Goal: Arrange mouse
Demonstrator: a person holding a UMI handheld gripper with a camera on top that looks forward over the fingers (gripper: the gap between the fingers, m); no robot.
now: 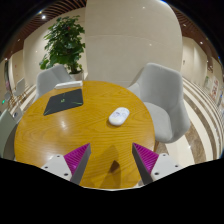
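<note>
Open tongs (pixel 107 160), one mouse (pixel 119 116) beyond

Tongs (pixel 107 160): two pale fingers, magenta pads (pixel 77 157) on inner faces

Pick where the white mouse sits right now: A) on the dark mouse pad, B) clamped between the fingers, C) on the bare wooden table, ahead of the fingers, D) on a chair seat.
C: the white mouse lies on the wooden table, apart from the dark mouse pad, beyond the open gripper.

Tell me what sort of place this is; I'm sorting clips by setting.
Probably an office lounge or lobby: a round wooden table with grey chairs, a potted plant behind. A white mouse lies beyond the open gripper.
</note>
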